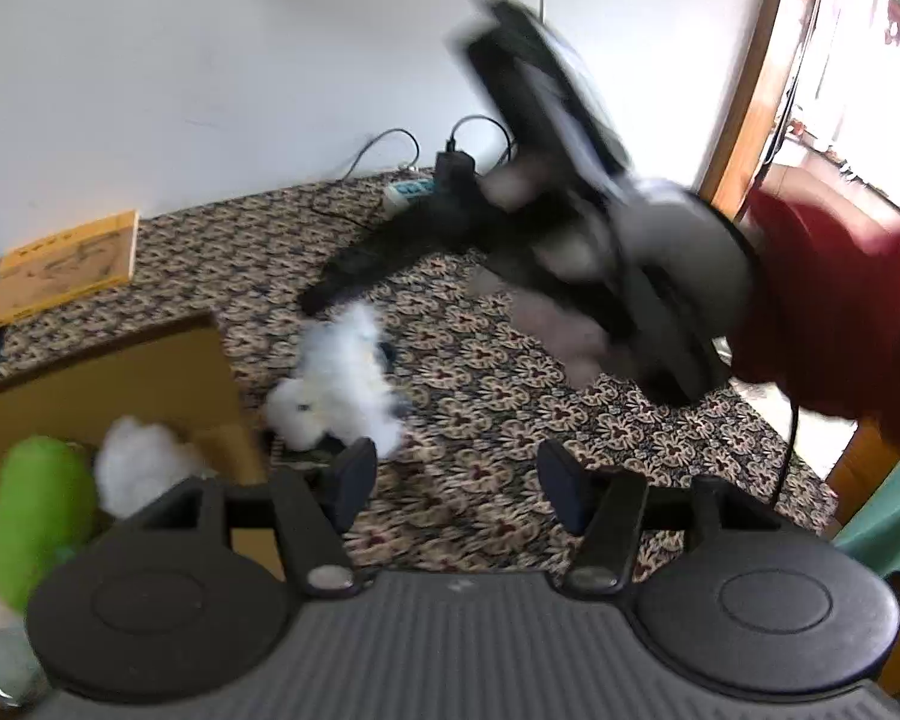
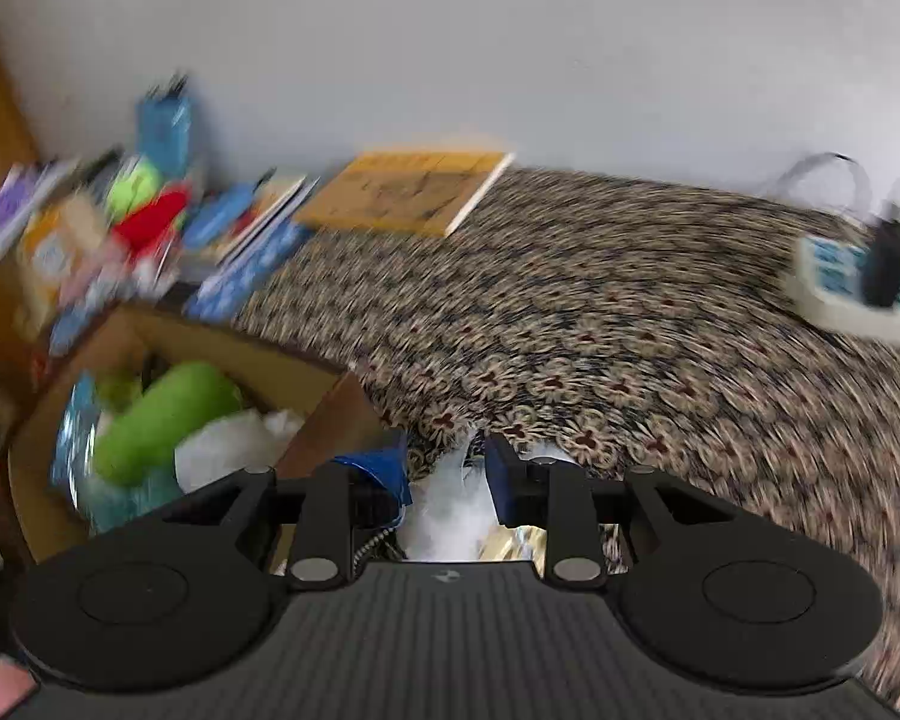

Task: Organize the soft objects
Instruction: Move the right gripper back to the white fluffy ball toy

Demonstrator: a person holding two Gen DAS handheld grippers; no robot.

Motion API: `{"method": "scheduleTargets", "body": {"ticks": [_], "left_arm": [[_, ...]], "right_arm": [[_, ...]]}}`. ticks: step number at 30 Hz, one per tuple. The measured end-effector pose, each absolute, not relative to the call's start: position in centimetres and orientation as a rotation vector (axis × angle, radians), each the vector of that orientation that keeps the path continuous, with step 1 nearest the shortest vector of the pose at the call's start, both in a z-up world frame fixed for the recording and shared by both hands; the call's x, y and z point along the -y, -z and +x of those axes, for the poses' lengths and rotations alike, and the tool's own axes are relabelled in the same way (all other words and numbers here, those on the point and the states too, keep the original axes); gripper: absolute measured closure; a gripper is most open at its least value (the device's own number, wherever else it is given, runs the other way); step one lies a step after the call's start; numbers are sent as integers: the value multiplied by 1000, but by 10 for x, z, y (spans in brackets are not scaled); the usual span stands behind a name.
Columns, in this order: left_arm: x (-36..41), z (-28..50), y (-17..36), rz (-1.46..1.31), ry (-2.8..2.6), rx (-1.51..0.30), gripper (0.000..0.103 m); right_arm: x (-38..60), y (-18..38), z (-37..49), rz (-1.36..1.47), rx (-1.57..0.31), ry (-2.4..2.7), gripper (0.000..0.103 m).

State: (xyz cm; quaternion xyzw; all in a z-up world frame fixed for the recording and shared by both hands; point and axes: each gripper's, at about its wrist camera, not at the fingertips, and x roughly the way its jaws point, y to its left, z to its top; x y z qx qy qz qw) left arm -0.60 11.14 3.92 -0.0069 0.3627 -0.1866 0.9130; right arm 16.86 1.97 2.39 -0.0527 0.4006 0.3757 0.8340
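A white fluffy soft toy (image 1: pixel 336 390) hangs just right of the cardboard box (image 1: pixel 120 372), gripped by my right gripper (image 1: pixel 324 300), whose long black fingers reach down to it. In the right wrist view the same white toy (image 2: pixel 450 504) sits between the fingers of my right gripper (image 2: pixel 447 480), which is shut on it. The box (image 2: pixel 330 408) holds a green plush (image 2: pixel 162 420) and white stuffing (image 2: pixel 228 450). My left gripper (image 1: pixel 450 480) is open and empty above the patterned cloth.
A yellow book (image 2: pixel 408 189) lies at the back by the wall. A power strip with a plug (image 2: pixel 858 276) is at the far right. A pile of colourful books and toys (image 2: pixel 138 222) is behind the box. A patterned cloth (image 1: pixel 510 372) covers the surface.
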Motion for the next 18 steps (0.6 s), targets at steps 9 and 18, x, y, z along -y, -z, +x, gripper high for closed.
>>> {"method": "scheduleTargets", "body": {"ticks": [9, 18], "left_arm": [[-50, 44, 20, -27, 194, -804, 43], [-45, 91, 56, -42, -29, -882, 51]], "right_arm": [[-48, 7, 210, -343, -1011, -992, 92], [-26, 8, 215, -395, -1026, -1109, 91]]}}
